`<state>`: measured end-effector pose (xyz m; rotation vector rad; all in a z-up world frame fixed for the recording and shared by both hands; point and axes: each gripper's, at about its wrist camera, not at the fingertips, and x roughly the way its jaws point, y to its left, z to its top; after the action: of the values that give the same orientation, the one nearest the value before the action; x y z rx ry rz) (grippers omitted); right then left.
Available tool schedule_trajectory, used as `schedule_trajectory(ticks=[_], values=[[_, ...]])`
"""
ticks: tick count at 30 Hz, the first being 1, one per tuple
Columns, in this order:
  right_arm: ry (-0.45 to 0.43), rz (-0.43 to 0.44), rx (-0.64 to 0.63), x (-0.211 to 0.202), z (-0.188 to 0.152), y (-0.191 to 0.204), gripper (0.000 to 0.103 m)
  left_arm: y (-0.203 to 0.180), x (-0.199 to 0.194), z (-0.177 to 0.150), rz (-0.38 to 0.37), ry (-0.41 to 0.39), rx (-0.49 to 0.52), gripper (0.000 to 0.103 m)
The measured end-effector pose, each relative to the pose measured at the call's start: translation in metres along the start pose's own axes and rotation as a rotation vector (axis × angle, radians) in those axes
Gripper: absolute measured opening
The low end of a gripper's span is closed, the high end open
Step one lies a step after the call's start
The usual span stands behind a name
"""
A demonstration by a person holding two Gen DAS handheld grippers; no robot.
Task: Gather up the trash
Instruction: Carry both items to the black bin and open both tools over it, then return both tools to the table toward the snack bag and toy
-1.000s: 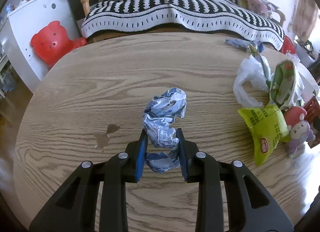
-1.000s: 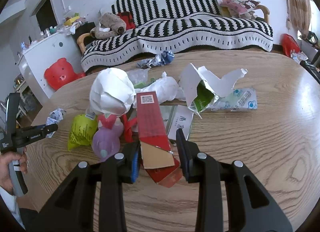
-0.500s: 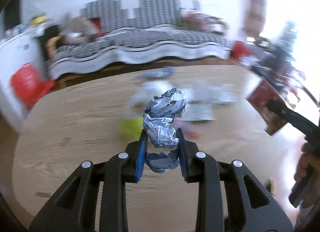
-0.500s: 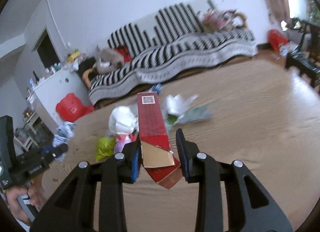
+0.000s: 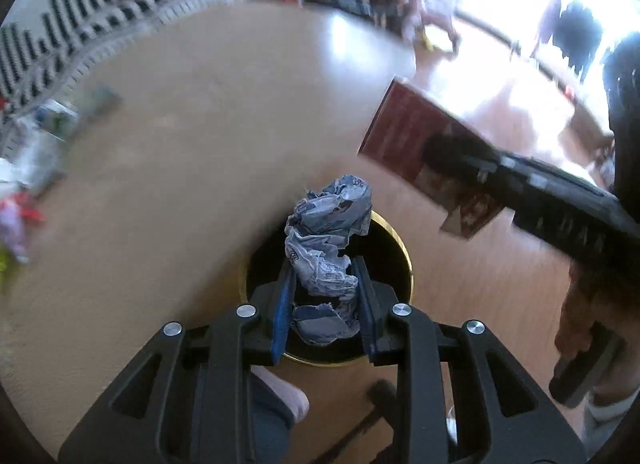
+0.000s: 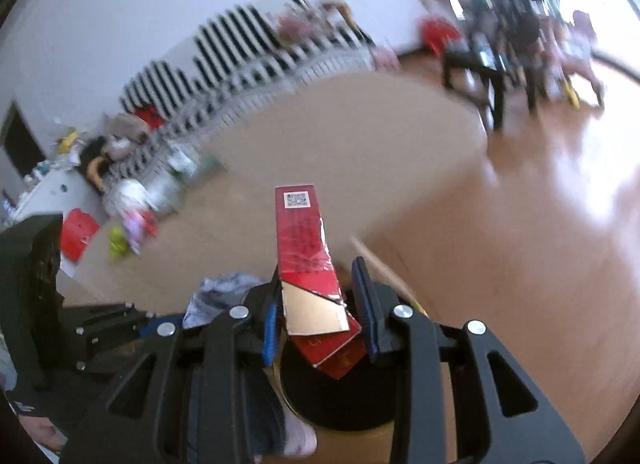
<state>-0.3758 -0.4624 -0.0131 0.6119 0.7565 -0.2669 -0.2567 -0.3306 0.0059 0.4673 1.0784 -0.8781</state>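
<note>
My left gripper [image 5: 325, 310] is shut on a crumpled blue-and-white wrapper [image 5: 326, 240] and holds it right over a round black bin with a gold rim [image 5: 390, 248] on the floor beside the table. My right gripper [image 6: 320, 314] is shut on a flattened red carton [image 6: 306, 252] above the same bin [image 6: 340, 396]. The carton [image 5: 420, 140] and right gripper [image 5: 560, 200] show at the right of the left wrist view. The wrapper [image 6: 224, 292] and left gripper show at the lower left of the right wrist view.
The round wooden table [image 5: 180, 112] lies to the left with more trash at its far side [image 6: 132, 220]. A striped sofa [image 6: 248, 48] stands behind it. Dark furniture [image 6: 496, 64] stands on the wooden floor at the right. My leg [image 5: 276, 400] is below the bin.
Both grippers have swung right, off the table, and down over the bin, each still holding its piece of trash. The views are blurred by the motion.
</note>
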Motion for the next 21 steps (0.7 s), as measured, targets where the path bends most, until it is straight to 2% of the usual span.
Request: schedule_trajectory(ticks=[3,6,9,13,15,16,17,18,19,21], values=[[0.128,-0.026,0.088,0.048,-0.03,-0.031,0.032,-0.008,0.056,-0.006,0.012,0.121,0.018,0.028],[0.196,-0.046,0.125,0.079,-0.049,-0.047,0.032,-0.003,0.096,-0.012,0.014,0.206,0.015,0.028],[0.243,-0.045,0.166,0.099,-0.057,-0.06,0.032,0.001,0.117,-0.016,0.023,0.255,0.022,0.028],[0.268,-0.052,0.198,0.11,-0.061,-0.07,0.032,0.002,0.127,-0.019,0.018,0.278,0.032,0.028],[0.272,-0.02,0.252,0.11,-0.062,-0.075,0.034,0.001,0.129,-0.019,0.005,0.285,0.038,0.031],[0.268,0.001,0.271,0.107,-0.063,-0.077,0.041,-0.004,0.129,-0.018,-0.001,0.28,0.041,0.036],[0.255,0.01,0.28,0.103,-0.056,-0.077,0.066,-0.014,0.134,-0.014,-0.017,0.279,0.047,0.055],[0.234,0.021,0.288,0.095,-0.056,-0.079,0.08,-0.016,0.129,-0.015,-0.036,0.27,0.048,0.078],[0.209,0.035,0.297,0.087,-0.054,-0.08,0.094,-0.016,0.12,-0.017,-0.035,0.23,0.041,0.085],[0.128,0.046,0.312,0.061,-0.049,-0.082,0.094,-0.016,0.1,-0.017,-0.019,0.158,0.04,0.088]])
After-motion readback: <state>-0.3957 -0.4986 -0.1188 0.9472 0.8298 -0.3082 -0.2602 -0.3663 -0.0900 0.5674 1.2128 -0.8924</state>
